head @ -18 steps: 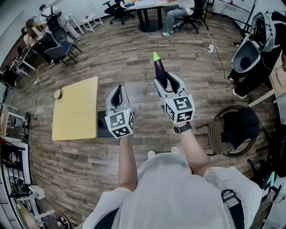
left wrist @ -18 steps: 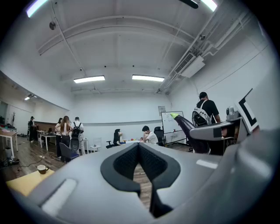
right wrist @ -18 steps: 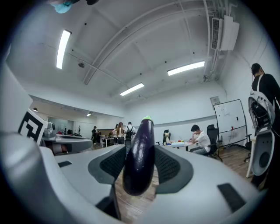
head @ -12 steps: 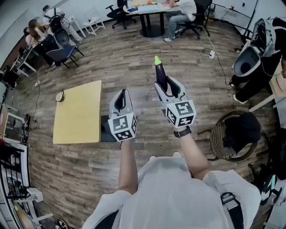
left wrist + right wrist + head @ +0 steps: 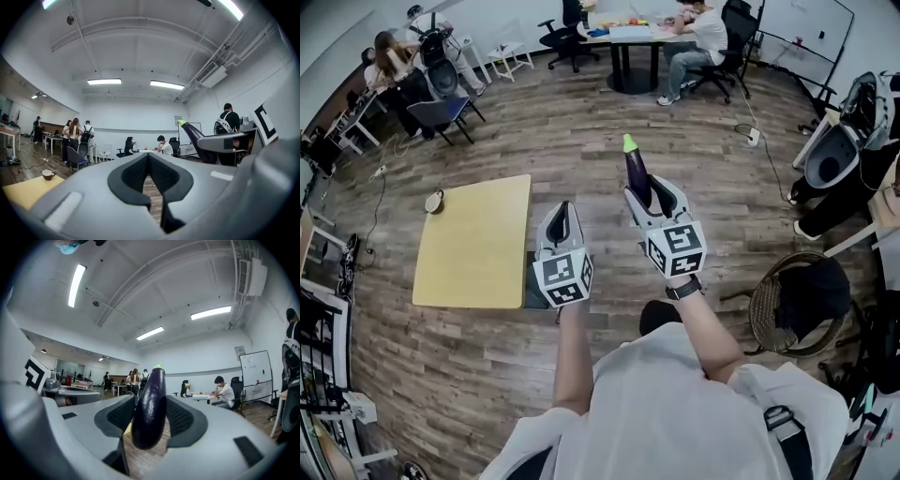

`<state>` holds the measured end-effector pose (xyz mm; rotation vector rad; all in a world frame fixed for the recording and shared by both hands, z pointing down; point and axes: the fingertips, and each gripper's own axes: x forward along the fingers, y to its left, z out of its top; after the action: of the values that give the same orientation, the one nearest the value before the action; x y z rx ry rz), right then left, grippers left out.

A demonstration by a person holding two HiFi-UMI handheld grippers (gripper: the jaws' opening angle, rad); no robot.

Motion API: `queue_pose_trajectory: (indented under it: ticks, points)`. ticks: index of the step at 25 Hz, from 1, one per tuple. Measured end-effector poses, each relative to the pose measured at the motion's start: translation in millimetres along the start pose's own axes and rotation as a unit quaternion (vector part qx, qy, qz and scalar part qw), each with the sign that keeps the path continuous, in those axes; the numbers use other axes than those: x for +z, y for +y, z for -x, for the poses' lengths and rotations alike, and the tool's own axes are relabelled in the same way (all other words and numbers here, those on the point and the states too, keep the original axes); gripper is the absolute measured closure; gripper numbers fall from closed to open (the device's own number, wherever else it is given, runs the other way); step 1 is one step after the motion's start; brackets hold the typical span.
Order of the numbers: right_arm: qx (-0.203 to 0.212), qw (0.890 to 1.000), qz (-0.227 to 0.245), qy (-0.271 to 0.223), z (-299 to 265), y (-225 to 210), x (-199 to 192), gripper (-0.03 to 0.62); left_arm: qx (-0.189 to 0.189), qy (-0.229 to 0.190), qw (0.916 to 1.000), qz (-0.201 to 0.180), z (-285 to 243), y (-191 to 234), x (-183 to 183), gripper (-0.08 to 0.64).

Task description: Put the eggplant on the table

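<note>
A dark purple eggplant (image 5: 635, 169) with a green stem stands out forward from my right gripper (image 5: 649, 186), whose jaws are shut on its lower half. The right gripper view shows the eggplant (image 5: 151, 408) pressed between both pads, level above the wood floor. My left gripper (image 5: 561, 210) is held beside it to the left, shut with nothing in it. From the left gripper view the eggplant (image 5: 197, 140) shows at the right. The yellow table (image 5: 473, 244) lies left of both grippers, with a small cup (image 5: 435, 202) at its far corner.
A dark box (image 5: 531, 281) sits on the floor against the table's right edge, under my left gripper. A round wicker chair (image 5: 764, 309) with a black bag stands at the right. People sit at a far table (image 5: 628, 33); office chairs (image 5: 441, 103) stand at the far left.
The eggplant stays gripped in the right gripper. Table and floor have slid right and down in the head view; both grippers keep their pose side by side.
</note>
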<state>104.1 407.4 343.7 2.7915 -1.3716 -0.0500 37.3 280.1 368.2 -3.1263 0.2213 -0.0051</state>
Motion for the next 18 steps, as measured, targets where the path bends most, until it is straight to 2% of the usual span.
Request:
queue_pose_trajectory:
  ticks: [5, 10, 15, 18]
  points:
    - [0.039, 0.999, -0.012, -0.005, -56, 9, -2, 0.383, 0.037, 0.003, 0.9993, 0.003, -22, 40, -7, 0.549]
    - [0.092, 0.994, -0.056, -0.013, -140, 14, -16, 0.383, 0.072, 0.026, 0.9967, 0.028, -68, 97, -24, 0.549]
    - [0.168, 0.984, -0.050, -0.028, -235, 18, 0, 0.383, 0.130, 0.030, 0.9907, 0.025, -141, 155, -14, 0.549]
    - [0.206, 0.977, -0.044, -0.039, -283, 14, 10, 0.383, 0.188, 0.041, 0.9812, 0.015, -172, 180, -11, 0.549]
